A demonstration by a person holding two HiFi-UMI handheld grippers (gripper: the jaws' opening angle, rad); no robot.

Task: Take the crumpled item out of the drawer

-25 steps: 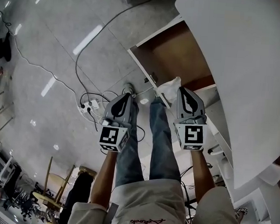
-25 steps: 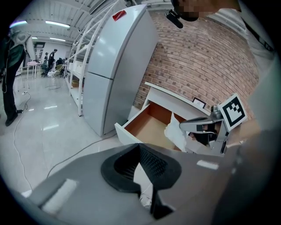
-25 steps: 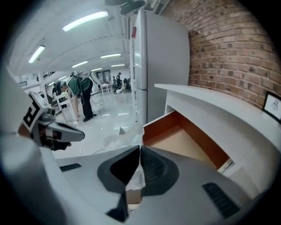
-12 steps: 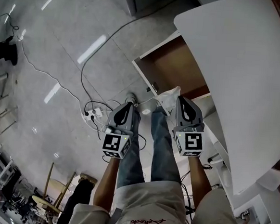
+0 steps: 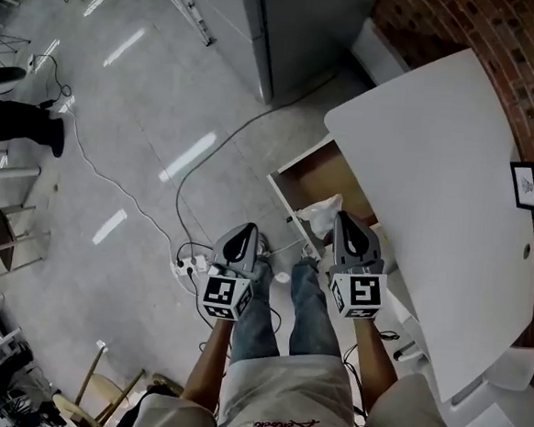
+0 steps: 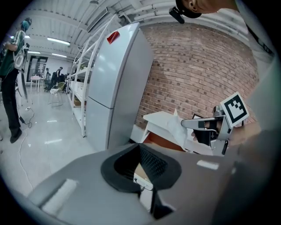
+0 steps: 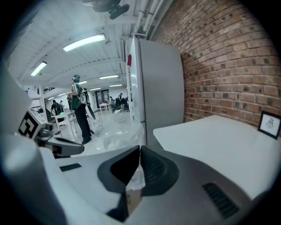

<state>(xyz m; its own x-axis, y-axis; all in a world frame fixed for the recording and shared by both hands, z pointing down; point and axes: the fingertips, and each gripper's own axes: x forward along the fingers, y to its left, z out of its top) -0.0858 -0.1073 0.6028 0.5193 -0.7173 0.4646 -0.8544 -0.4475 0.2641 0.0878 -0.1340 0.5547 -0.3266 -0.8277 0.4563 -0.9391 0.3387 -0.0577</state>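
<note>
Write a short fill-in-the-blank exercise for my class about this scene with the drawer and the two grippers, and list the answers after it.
1. Of the left gripper and the right gripper, the one clamping the white crumpled item is the ___ one.
2. The drawer under the white table stands ___.
3. The wall beside the table is built of ___.

Missing words: right; open; brick.
</note>
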